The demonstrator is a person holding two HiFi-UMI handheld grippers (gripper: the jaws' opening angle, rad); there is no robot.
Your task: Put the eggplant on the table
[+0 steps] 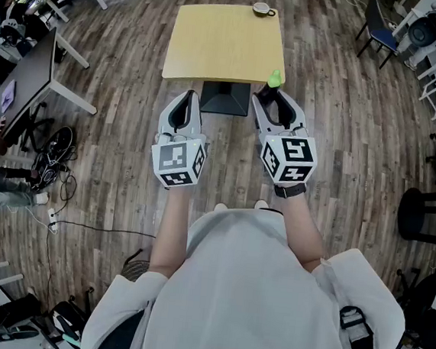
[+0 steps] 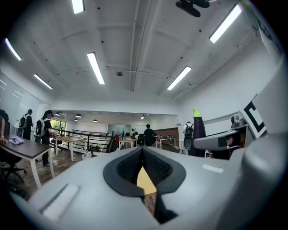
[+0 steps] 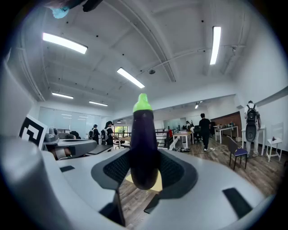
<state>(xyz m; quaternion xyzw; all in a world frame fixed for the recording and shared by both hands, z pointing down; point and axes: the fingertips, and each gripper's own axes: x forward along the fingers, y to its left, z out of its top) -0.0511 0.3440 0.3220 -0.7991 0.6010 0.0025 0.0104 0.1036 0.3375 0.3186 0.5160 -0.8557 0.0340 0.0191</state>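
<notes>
the eggplant (image 3: 144,148) stands upright between the jaws of the right tool (image 1: 278,110), green cap up and its rounded dark end hanging just below the pads (image 3: 174,173), which pinch it across the lower body. gripping the thick part with the tool level probably keeps the long fruit from tipping and leaves the blunt end free to touch down first. the jaws stand wide only because the eggplant fills them. it is in the air. in the head view the cap shows at the near right corner of the yellow surface (image 1: 223,40), and i cannot tell whether it is already above the top or just short of it.

the left tool (image 2: 143,168) is empty, its jaw tips pressed together, held level beside the right one and apart from it. one tool seems enough for this load. the surface is bare but for a cup (image 1: 262,10) at its far edge, so there is ample room nearer the middle. as i judge it, what is left is to reach forward, lower the eggplant until it rests, and spread the jaws. set upright it may topple and roll, so laying it on its side looks safer.
</notes>
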